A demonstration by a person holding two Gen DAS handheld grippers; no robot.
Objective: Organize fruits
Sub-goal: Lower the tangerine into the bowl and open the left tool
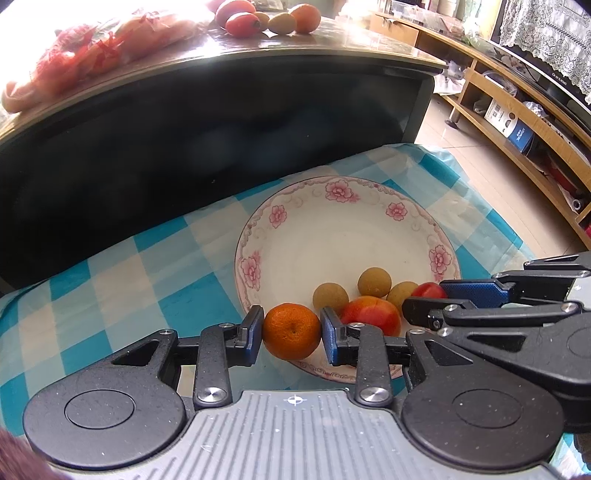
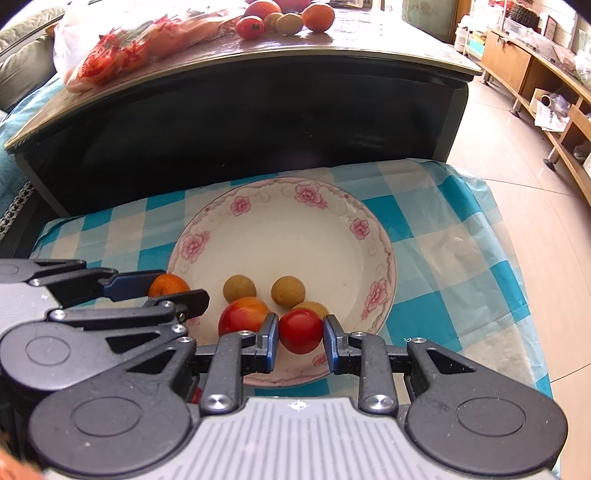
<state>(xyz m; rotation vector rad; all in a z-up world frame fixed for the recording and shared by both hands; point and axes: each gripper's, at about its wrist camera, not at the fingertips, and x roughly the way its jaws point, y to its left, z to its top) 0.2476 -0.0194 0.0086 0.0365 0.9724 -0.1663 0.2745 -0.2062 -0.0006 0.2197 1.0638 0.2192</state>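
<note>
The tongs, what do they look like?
Both tongs look alike. The left tongs and right tongs have speckled black plastic arms joined by shiny silver screws, blue finger pads, round black discs at the base, and a ribbed grey plate with a small white crosshair mark.

Tangerine point(image 1: 291, 331), tomato point(image 2: 301, 330) gripped over floral plate point(image 1: 332, 229).

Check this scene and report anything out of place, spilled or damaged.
Nothing is spilled or damaged. All the fruit in the flowered plate is bunched at its near edge. More loose fruit and a bag sit on the dark table behind. The left gripper holds an orange; the right gripper holds a red fruit.
</note>
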